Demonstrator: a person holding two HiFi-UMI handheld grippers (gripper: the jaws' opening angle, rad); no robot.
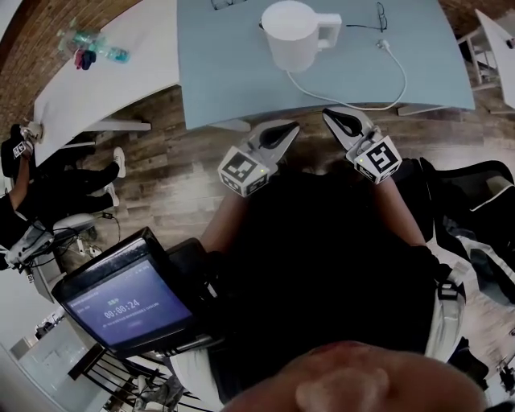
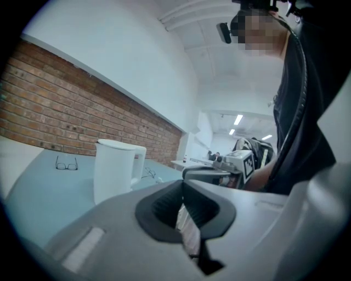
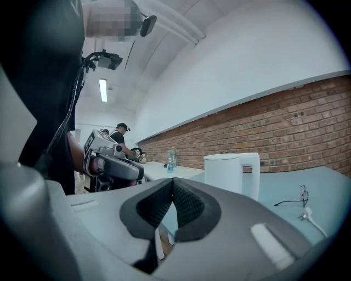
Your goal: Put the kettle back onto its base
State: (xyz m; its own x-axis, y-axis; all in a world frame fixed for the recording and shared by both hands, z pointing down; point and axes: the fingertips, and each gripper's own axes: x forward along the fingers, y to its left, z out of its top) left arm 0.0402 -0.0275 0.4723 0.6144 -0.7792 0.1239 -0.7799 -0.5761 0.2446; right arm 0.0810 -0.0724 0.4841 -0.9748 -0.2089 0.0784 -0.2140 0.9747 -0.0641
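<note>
Only the head view shows the white cord [image 1: 354,100] looping out from under the kettle [image 1: 294,32]. The kettle stands upright on the blue table [image 1: 225,80]; a base beneath it cannot be made out. The left gripper [image 1: 290,127] and right gripper [image 1: 330,115] hover near the table edge, well short of the kettle. Both are clenched, jaws together on nothing.

Kettle [image 1: 291,34] on counter [image 1: 225,80], toward far edge. Glasses [image 1: 381,16] right of kettle. Cord [image 1: 354,103] loops from kettle's foot rightward. Left hand-held gripper [image 1: 288,129] and right hand-held gripper [image 1: 331,117] side by side before counter's near edge. Bottles [image 1: 90,44] on side counter [image 1: 121,88], far left.
</note>
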